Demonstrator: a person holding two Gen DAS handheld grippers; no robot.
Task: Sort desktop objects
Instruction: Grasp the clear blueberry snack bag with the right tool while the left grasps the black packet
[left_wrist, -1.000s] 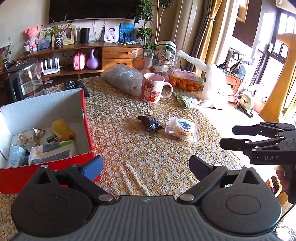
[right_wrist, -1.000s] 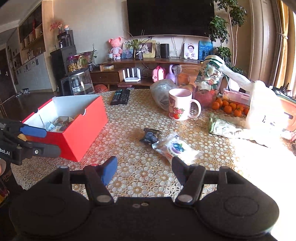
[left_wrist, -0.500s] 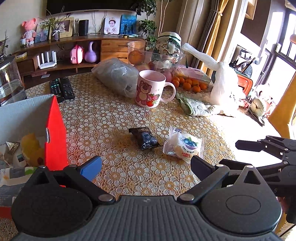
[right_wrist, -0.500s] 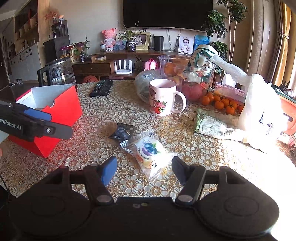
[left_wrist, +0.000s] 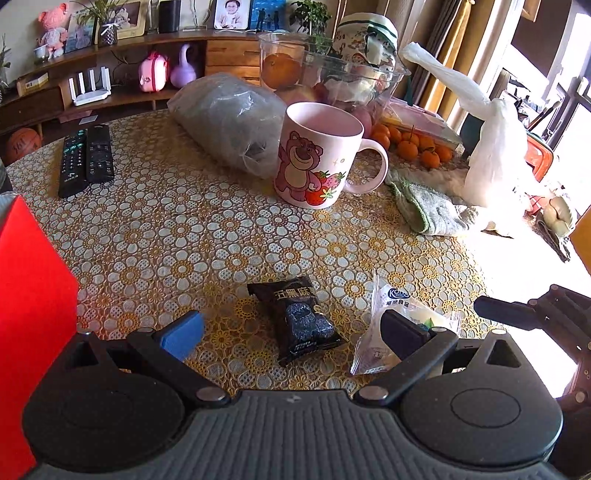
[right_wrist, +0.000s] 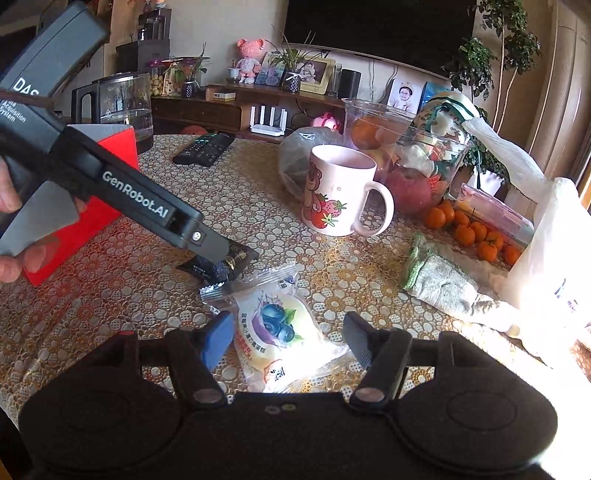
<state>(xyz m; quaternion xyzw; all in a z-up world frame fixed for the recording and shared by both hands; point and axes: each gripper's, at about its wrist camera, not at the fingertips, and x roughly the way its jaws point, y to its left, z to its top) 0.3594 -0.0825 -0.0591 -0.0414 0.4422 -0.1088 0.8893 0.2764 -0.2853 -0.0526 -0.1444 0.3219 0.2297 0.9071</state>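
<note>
A black snack packet (left_wrist: 300, 318) lies on the flowered tablecloth between the open fingers of my left gripper (left_wrist: 291, 332); it also shows in the right wrist view (right_wrist: 218, 264), partly under the left gripper's body. A clear packet with a blueberry bun (right_wrist: 279, 332) lies between the open fingers of my right gripper (right_wrist: 290, 338); in the left wrist view the bun packet (left_wrist: 384, 325) lies partly behind the right finger. The red box (left_wrist: 26, 314) stands at the left; it also shows in the right wrist view (right_wrist: 92, 210).
A pink bear mug (left_wrist: 317, 155), a grey plastic bag (left_wrist: 229, 118), two remotes (left_wrist: 86, 157), a green cloth (left_wrist: 428, 210), oranges (left_wrist: 410, 146), a glass fruit bowl (left_wrist: 332, 74) and a white bag (left_wrist: 491, 147) stand further back. A kettle (right_wrist: 122, 103) stands beyond the box.
Both grippers have moved forward and down to the table. The black packet now lies between the left fingers and the bun packet between the right fingers. The box has slid to the frame's left edge.
</note>
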